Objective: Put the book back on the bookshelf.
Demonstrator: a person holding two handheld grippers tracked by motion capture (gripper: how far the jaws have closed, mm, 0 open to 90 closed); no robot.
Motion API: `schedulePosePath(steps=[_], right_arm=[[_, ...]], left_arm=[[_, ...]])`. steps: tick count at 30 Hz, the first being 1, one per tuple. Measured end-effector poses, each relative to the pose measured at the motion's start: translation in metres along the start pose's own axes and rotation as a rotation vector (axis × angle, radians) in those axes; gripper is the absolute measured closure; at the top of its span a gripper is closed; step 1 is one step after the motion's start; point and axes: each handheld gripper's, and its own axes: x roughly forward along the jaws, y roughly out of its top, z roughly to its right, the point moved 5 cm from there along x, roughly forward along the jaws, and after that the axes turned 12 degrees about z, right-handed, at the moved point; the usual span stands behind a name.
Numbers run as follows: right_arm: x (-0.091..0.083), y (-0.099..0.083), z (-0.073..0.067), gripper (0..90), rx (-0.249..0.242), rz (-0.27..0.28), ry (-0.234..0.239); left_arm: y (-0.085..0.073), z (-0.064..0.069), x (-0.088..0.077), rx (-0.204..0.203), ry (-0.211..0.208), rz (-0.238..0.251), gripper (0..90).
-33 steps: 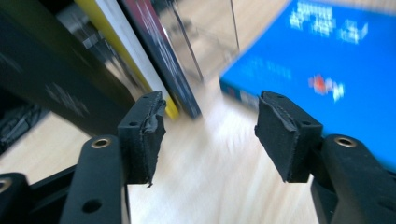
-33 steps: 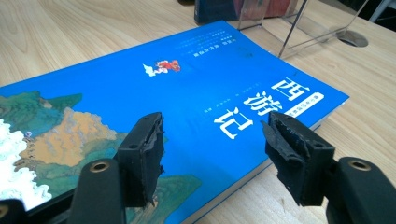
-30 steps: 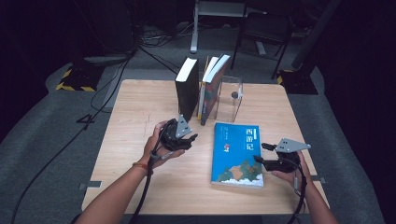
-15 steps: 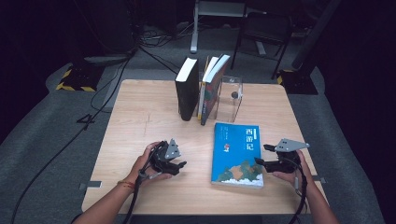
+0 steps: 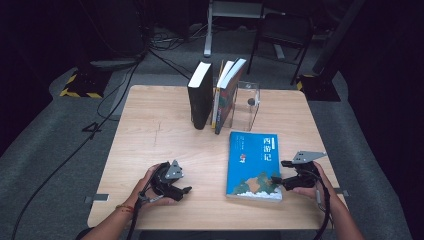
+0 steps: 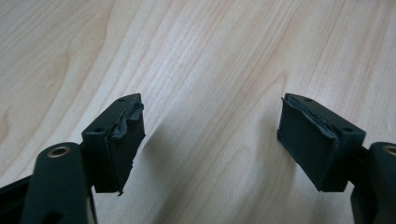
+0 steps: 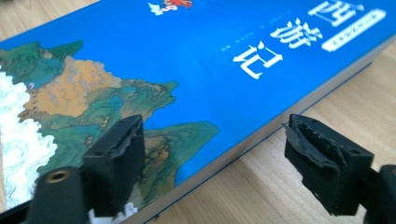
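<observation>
A blue book (image 5: 255, 165) is lying flat near the surface's (image 5: 150, 130) front right corner. The right gripper (image 5: 278, 175) is straddling its right edge, jaws just opening wide, gripping nothing. The left gripper (image 5: 186, 191) is hanging wide over bare wood. Closing now risks pinching only the cover.

A blue book (image 5: 253, 165) lies flat on the tabletop (image 5: 155, 130). The right claw (image 5: 278, 172) sits at its right edge, jaws apart; the left claw (image 5: 186, 187) rests well left, nothing between its jaws.
</observation>
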Motion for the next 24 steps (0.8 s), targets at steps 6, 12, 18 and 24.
schedulePosePath(steps=[6, 12, 18, 24], right_arm=[[0.002, -0.008, 0.007, 15.0, 0.11, 0.011, 0.076], [0.008, -0.009, 0.001, 10.0, 0.117, 0.005, 0.133], [0.01, -0.009, -0.001, 8.3, 0.112, -0.008, 0.129], [0.011, -0.005, -0.005, 7.7, 0.091, -0.027, 0.1]], left_arm=[[-0.004, -0.004, 0.001, -0.074, 0.001, 0.012, 18.5], [-0.006, -0.006, 0.002, -0.069, -0.007, 0.036, 14.5], [-0.005, -0.009, 0.005, -0.061, -0.016, 0.031, 12.3], [-0.003, -0.009, 0.007, -0.06, -0.014, 0.026, 11.2]])
